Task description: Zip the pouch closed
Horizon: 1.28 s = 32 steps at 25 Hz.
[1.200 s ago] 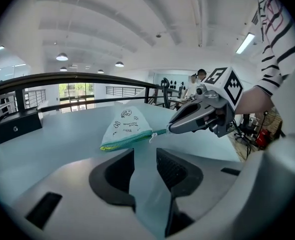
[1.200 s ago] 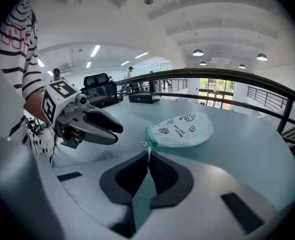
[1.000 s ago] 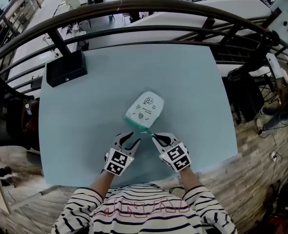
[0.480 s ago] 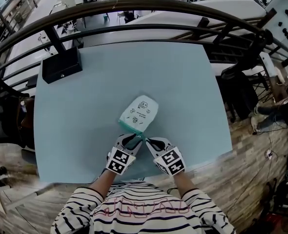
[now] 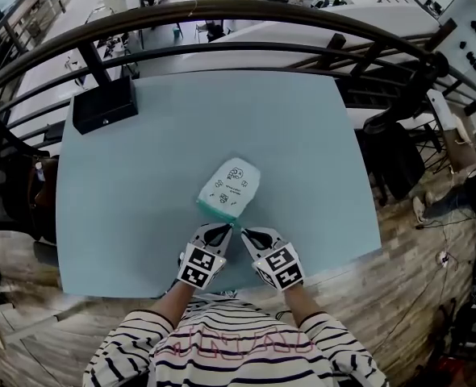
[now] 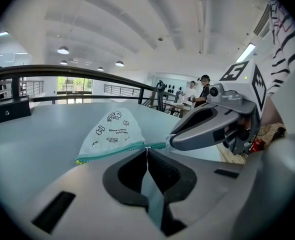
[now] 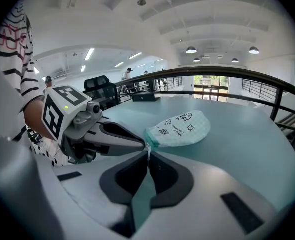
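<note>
- Pouch [image 5: 231, 185] lies flat on the table [image 5: 319, 151], in the near middle, just in front of both grippers. White fabric with small dark drawings; green zip edge [image 5: 218, 210] faces the person.
- Left gripper [image 5: 222, 229]: jaws together, tips pinched on the zip edge. In the left gripper view a small white speck sits right at the tips; cannot tell what it is.
- Right gripper [image 5: 243, 232]: jaws together too, tips at the near right corner of the pouch. The right gripper view shows a small white bit between the tips, hanging from that corner. Looks like the zip tab, not certain.
- The two sets of tips sit just beside each other, nearly touching, at the same end of the zip edge.
- How far the zip is closed: cannot tell from any view.
- Black box [image 5: 103, 105] at the far left corner of the table, well apart from the pouch.
- Dark railing [image 5: 222, 8] curves past the far side.
</note>
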### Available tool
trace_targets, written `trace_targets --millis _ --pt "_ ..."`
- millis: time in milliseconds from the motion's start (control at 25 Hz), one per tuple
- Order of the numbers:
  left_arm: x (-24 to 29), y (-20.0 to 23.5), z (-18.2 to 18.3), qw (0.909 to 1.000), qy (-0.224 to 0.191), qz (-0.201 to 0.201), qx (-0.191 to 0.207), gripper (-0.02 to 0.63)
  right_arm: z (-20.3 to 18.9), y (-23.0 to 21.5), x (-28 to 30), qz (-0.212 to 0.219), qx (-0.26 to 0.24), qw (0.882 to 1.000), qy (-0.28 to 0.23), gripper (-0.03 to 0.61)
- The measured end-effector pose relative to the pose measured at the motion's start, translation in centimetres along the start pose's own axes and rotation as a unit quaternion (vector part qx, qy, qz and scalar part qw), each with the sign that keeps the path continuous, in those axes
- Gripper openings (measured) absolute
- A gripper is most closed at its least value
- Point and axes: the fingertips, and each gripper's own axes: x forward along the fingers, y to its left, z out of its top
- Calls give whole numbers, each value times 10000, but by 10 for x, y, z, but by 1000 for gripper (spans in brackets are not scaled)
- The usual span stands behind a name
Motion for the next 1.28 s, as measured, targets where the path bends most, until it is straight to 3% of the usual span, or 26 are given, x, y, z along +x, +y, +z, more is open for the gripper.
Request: trace_targets --millis 440,640,920,1280 --pt "1 -5 8 9996 50 203 -176 26 3 -13 -14 -379 81 9992 -130 37" --pt "2 12 8 9972 164 547 -475 26 9 -22 -21 -712 25 9973 -180 37" --pt "-3 37 1 9937 323 911 -563 26 11 -28 -23 -796 148 9964 -246 35" --pt "-8 52 4 9926 320 1071 -467 26 14 -30 -17 -857 186 9957 -292 35"
